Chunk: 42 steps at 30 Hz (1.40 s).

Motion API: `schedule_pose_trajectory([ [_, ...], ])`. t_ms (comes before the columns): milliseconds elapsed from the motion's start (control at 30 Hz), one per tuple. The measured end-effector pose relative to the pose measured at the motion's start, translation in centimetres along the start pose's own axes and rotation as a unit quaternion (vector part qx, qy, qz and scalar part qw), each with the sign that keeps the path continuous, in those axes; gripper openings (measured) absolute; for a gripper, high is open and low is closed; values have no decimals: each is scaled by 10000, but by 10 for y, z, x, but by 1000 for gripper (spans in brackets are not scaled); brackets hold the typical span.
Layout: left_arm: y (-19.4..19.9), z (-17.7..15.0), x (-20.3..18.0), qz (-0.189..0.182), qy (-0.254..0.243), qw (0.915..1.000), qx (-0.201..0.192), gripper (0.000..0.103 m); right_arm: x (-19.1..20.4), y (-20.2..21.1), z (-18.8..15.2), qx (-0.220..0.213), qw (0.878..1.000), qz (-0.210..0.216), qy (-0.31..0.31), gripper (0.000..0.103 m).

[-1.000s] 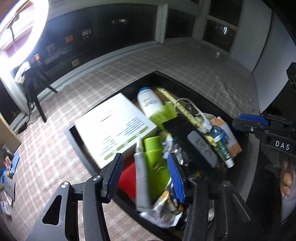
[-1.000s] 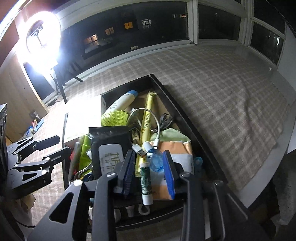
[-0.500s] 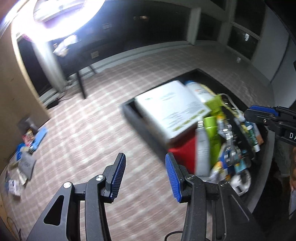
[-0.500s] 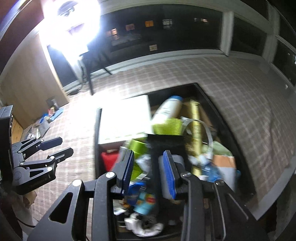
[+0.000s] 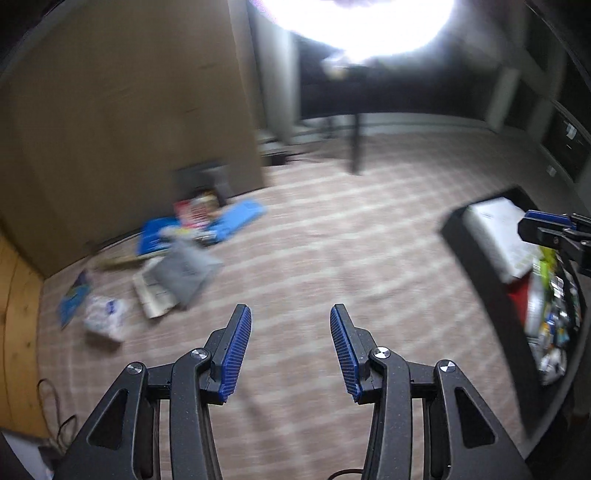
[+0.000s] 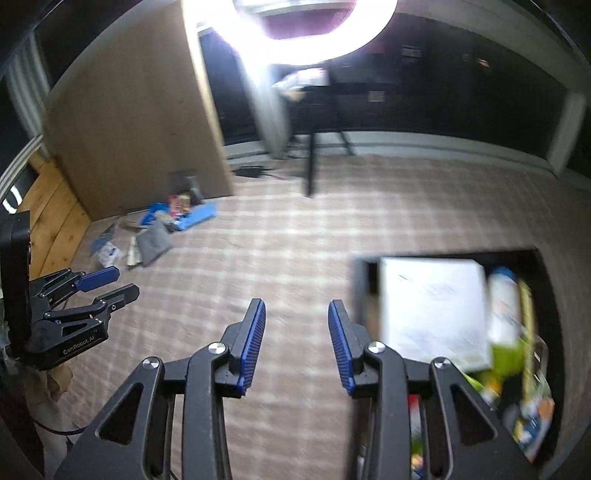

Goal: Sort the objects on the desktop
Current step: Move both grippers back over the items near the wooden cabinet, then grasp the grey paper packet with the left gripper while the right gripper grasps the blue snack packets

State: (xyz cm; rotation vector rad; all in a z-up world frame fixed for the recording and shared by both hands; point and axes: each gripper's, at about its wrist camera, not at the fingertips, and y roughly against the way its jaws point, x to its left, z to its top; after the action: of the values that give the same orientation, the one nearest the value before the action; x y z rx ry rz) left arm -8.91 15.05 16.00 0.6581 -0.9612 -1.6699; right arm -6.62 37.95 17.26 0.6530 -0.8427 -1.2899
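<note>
A black tray (image 6: 364,291) full of objects lies on the checked cloth at the right; a white box (image 6: 432,310), a white bottle (image 6: 504,314) and green items lie in it. It also shows in the left wrist view (image 5: 476,266). My left gripper (image 5: 290,347) is open and empty over bare cloth, left of the tray. My right gripper (image 6: 296,339) is open and empty, just left of the tray's corner. A loose pile of objects (image 5: 184,258) with a grey pouch and blue items lies far left; it shows in the right wrist view too (image 6: 155,236).
A bright ring light (image 6: 295,22) on a stand glares at the top. A brown wall panel (image 6: 129,122) stands behind the pile. A wooden board (image 5: 18,332) borders the far left. Both views are motion blurred.
Both grippers swung left, away from over the tray toward the bare cloth and the pile. Both stayed open and empty.
</note>
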Motion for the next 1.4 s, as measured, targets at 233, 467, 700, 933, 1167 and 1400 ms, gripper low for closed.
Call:
schedule_pose_trajectory([
  [233,-27,3,120,564,837,9947,206,42,54,-71,44,339,9990,281,104,35],
  [467,-70,24,205,831,1474,9849,361,32,90,-147,88,623,9968,496,-62,35],
  [700,-121,52,231,796,1820,9794,364,23,108,-219,119,729,9946,558,-478,28],
  [933,-165,67,239,847,2184,9714,381,20,115,-257,132,639,9943,356,-771,24],
  [1167,-192,67,232,637,2254,9710,472,20,122,-277,134,692,9918,497,-951,24],
  [1400,-201,65,216,409,2192,9741,362,16,134,-288,132,739,9884,932,-940,24],
])
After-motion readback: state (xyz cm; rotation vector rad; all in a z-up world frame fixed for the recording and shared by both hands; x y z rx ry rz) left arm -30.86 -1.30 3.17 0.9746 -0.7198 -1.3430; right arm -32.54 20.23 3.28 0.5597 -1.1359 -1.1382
